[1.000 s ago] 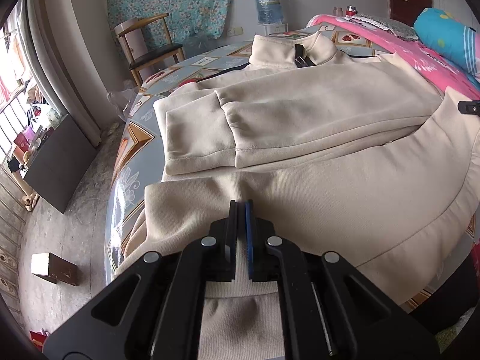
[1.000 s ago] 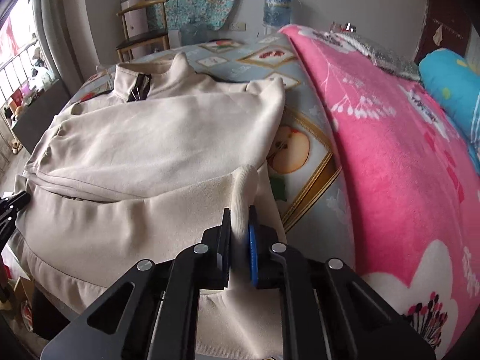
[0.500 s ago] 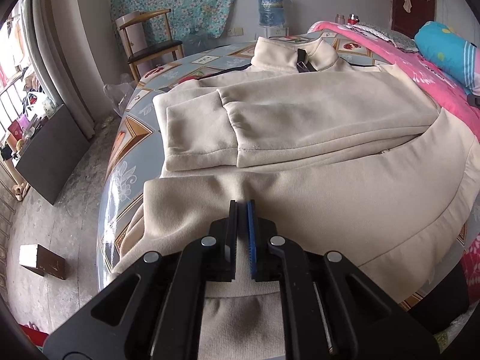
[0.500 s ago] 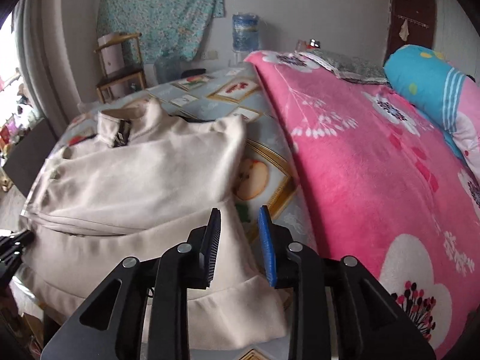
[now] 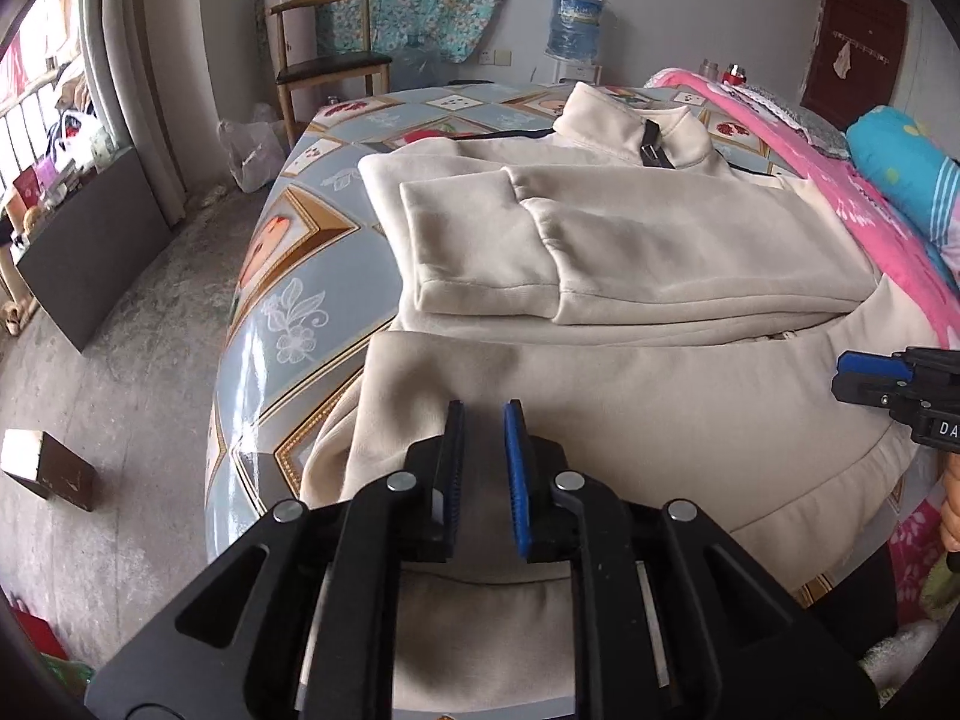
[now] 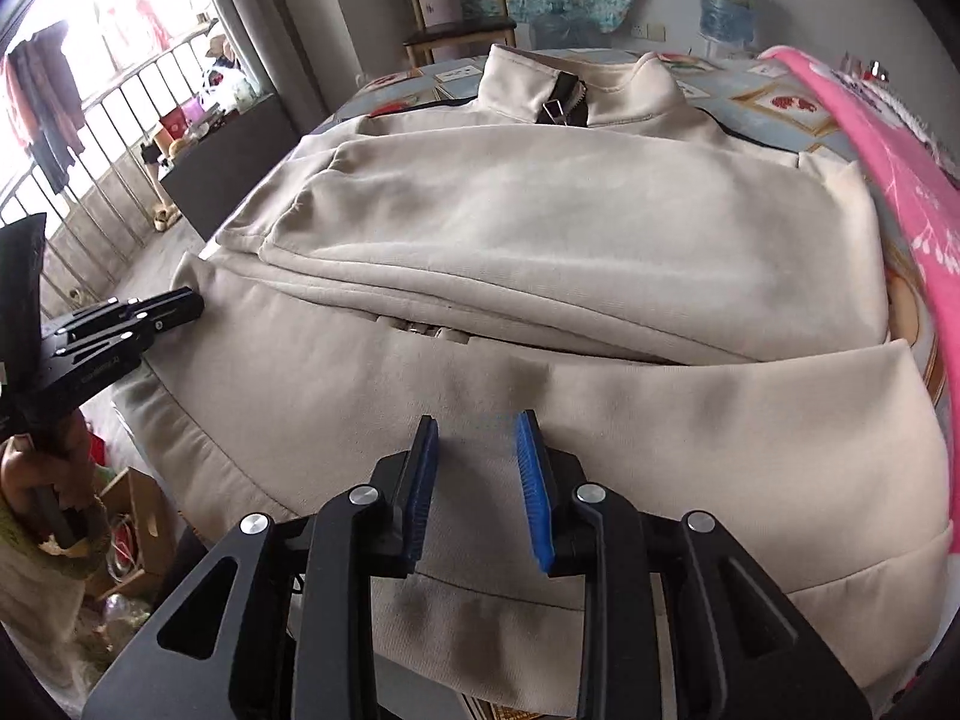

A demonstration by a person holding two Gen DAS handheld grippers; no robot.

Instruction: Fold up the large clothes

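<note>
- Left wrist view: showed the left gripper point(image 5: 485, 467), black with blue ribbed pads, poised low over the near hem of the cream fleece zip-neck jacket point(image 5: 630, 276).
- Jaws seen opening — a narrow gap between the pads, only bare cloth visible through it, nothing pinched.
- Jacket lay spread on the bed's blue patterned sheet point(image 5: 288, 276), collar at the far end, black zipper pull at the neck.
- Both sleeves lay folded across the chest, the cuff ends stacked toward the sheet's left side; lower body of the jacket ran flat toward the camera and hung over the bed's edge.
- At the right edge, caught the right gripper point(image 5: 864, 381) over the jacket's far hem corner, beside a bright pink flowered blanket point(image 5: 852, 204).
- Beyond the bed: a wooden chair with a dark seat point(image 5: 327, 60) and a blue water-cooler bottle point(image 5: 576, 24) against the wall.

- Right wrist view: showed the right gripper point(image 6: 477, 477) with jaws standing apart, wider than the other pair — cloth below and between, pads not pressing on it.
- Sat over the jacket point(image 6: 570, 228) near the hem band, folded sleeves lying across the middle ahead.
- At the left edge, the left gripper point(image 6: 150, 315) rested at the jacket's side edge; could not tell its gap from here.
- Pink blanket point(image 6: 900, 180) ran along the right.
</note>
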